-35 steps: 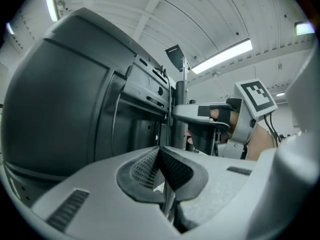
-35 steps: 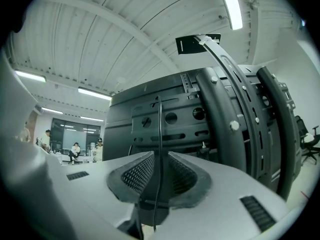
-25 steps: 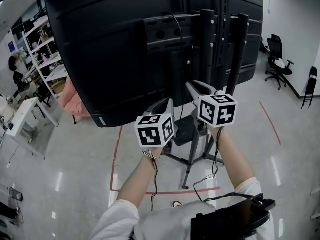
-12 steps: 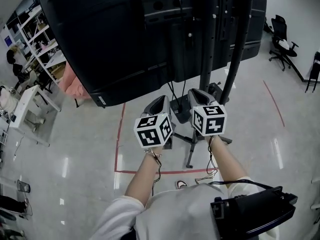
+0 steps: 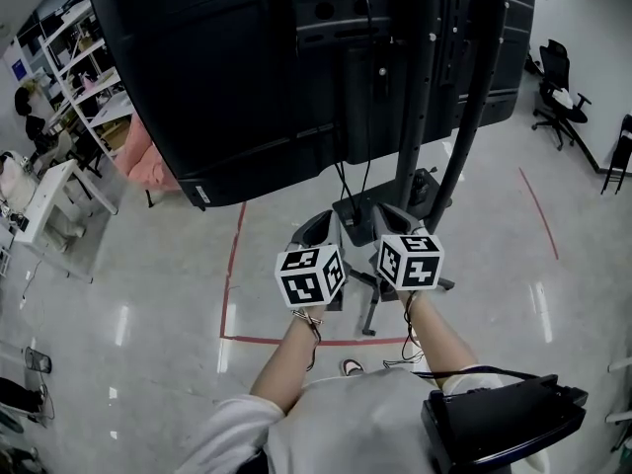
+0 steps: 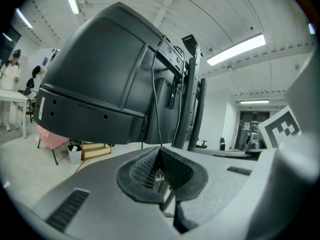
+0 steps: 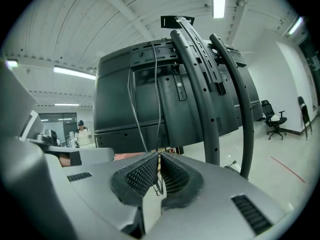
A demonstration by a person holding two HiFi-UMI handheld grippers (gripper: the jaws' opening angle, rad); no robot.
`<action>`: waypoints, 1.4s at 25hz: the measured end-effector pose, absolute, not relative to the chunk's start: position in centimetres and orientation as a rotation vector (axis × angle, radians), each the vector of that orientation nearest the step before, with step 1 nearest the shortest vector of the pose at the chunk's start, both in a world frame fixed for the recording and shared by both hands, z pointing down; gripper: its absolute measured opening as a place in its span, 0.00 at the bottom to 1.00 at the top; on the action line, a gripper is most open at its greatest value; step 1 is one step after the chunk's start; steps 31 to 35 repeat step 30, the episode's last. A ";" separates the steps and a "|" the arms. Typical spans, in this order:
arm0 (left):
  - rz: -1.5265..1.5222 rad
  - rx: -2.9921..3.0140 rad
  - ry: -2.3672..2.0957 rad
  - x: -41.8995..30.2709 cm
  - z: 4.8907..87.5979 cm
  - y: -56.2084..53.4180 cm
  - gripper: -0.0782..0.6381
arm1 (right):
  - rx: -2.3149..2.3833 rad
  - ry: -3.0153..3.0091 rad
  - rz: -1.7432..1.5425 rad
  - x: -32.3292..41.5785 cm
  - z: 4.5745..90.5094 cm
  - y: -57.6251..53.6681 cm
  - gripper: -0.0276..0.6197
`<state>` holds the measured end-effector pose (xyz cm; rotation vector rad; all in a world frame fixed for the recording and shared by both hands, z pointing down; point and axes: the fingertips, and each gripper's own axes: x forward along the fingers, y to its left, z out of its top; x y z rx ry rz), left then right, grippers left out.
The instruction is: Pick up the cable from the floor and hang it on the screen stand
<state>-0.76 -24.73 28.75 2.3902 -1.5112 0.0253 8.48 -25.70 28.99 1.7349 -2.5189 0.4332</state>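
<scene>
Both have dropped and drawn side by side: the left tool (image 6: 160,153) and right tool (image 7: 158,156) are each clamped on the cable (image 7: 156,84). It climbs toward 12 o'clock, onto the stand (image 5: 423,87) behind the screen (image 5: 217,77). It is probably hung already and being tugged snug.

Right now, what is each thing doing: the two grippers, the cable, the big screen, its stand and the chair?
Left hand-held gripper: shut on the cable.
Right hand-held gripper: shut on the cable.
Cable: held by both, running up the screen's back.
Screen: mounted on its stand, back facing us.
Screen stand: upright on the floor.
Office chair: upright by the wall.
</scene>
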 end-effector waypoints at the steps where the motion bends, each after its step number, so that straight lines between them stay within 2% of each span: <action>1: 0.026 2.389 -1.509 -0.7 28.8 -24.7 0.11 | 1.736 -2.518 0.434 8.5 29.0 -25.7 0.09; 35: 0.032 2.347 -1.480 -0.2 30.5 -25.4 0.11 | 1.735 -2.448 0.383 9.4 29.6 -25.9 0.07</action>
